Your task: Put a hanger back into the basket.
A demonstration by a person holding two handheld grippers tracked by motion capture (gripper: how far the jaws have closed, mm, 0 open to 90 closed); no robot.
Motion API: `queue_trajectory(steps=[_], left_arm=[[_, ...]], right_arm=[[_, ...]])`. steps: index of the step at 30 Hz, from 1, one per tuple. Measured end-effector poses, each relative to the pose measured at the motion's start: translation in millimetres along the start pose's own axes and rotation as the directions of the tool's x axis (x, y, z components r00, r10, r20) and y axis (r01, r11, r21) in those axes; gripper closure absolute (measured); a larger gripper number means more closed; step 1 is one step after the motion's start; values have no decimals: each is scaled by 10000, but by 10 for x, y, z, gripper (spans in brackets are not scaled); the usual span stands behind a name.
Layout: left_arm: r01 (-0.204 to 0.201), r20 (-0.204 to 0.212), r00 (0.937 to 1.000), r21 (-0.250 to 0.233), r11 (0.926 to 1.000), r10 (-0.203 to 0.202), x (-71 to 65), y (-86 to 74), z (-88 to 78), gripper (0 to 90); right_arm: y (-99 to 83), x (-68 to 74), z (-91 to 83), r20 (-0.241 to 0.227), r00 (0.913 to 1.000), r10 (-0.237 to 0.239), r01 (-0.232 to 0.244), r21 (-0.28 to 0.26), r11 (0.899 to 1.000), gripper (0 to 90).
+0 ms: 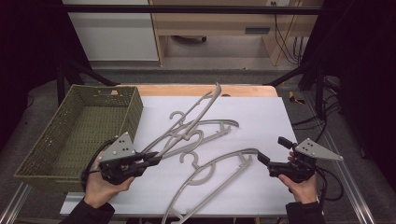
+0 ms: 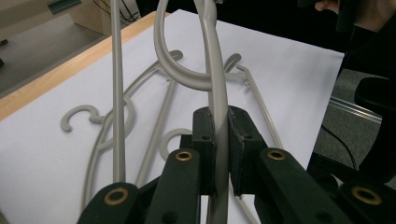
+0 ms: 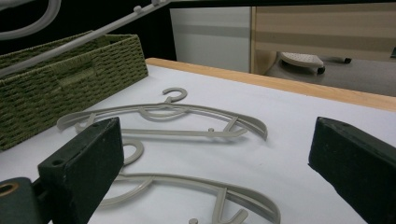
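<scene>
Grey plastic hanger point(image 1: 187, 122), likely light, stiff, slippery: left gripper point(image 1: 156, 159) clamps its arm beside the basket point(image 1: 46, 154); right gripper point(image 1: 271, 153) gapes empty.

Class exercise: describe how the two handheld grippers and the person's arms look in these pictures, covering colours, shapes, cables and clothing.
Each gripper, left gripper and right gripper, has a black body and two blocky black jaws. A grey three-cornered plate dotted with small holes tops each. Brass-coloured rings mark the jaw arms' pivots. Black cables trail from the bodies. The person wears dark sleeves.
</scene>
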State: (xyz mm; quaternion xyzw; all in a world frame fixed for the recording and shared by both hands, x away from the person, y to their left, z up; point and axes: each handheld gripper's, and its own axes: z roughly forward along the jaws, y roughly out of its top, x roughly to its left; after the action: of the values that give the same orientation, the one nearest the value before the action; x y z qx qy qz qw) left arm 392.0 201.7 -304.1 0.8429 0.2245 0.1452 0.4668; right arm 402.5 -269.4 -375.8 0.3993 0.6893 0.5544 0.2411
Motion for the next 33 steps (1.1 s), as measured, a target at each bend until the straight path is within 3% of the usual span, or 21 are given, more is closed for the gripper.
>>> queue_trajectory(steps=[7,12,21,30,33], left_arm=[[-66,-395,9992,222,9997,75,195,74,-117,822],[137,-518,9986,58,9999,-134,356,105,-228,822],[253,-950,9952,230,9994,-230,611,133,-380,822],[344,-1484,9886,618,9975,-249,859,34,-558,822],[466,-1537,9874,472,9978,-388,912,-38,-641,822]], right_arm=[[1,-2,1,18,10000,-17,17,9,10000,34],[0,-4,1,6,10000,-24,24,26,10000,34],[-4,1,15,-13,10000,-26,26,63,10000,34],[-3,-2,11,6,10000,-21,21,53,10000,34],[-4,0,15,-17,10000,-16,16,52,10000,34]])
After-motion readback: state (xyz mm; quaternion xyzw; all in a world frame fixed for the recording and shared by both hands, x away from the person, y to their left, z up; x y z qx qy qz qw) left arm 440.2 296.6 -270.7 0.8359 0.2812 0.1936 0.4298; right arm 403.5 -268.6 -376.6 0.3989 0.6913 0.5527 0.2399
